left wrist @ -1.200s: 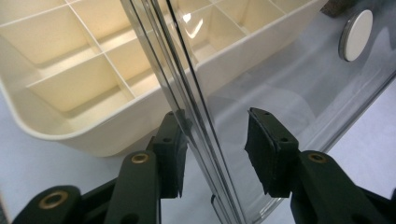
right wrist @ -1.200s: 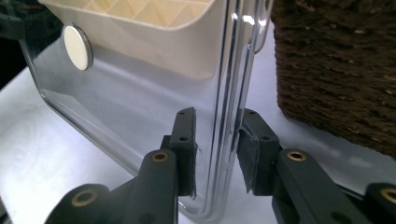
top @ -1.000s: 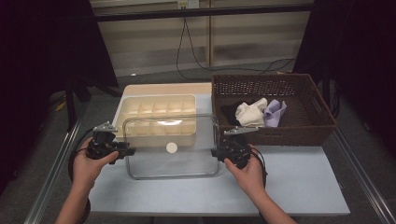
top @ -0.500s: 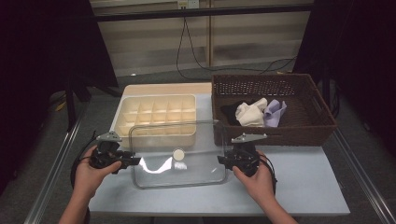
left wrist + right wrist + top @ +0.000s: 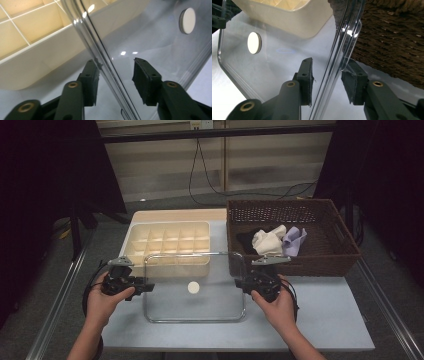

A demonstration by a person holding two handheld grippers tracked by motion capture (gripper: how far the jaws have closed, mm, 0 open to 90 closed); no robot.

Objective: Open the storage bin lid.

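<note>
A clear plastic lid [image 5: 195, 287] with a small white round knob [image 5: 193, 287] in its middle lies near the front edge of the table [image 5: 330, 320], its far edge just in front of the cream compartment tray [image 5: 167, 245]. The person's two hands come in from the front, one at each short side of the lid.

The left gripper [image 5: 137, 287] sits at the lid's left rim. In the left gripper view its jaws stand part open with the raised rim [image 5: 100, 57] running between them; the left pad [image 5: 91, 80] lies against the rim, while the right pad [image 5: 145, 82] stands apart from it, so there is no squeeze on the lid.

The right gripper [image 5: 241, 282] sits at the lid's right rim, close to the front wall of the brown wicker basket [image 5: 345, 255]. Its jaws have just been opening. In the right gripper view the rim [image 5: 342, 45] runs between them, the left pad [image 5: 307, 77] is clear of it, and the right pad [image 5: 352, 80] is right at the rim's outer edge; I cannot tell if it touches.

The basket stands at the right back of the table, holding a white cloth [image 5: 267, 241], a pale lilac cloth [image 5: 295, 240] and something dark beside them.
</note>
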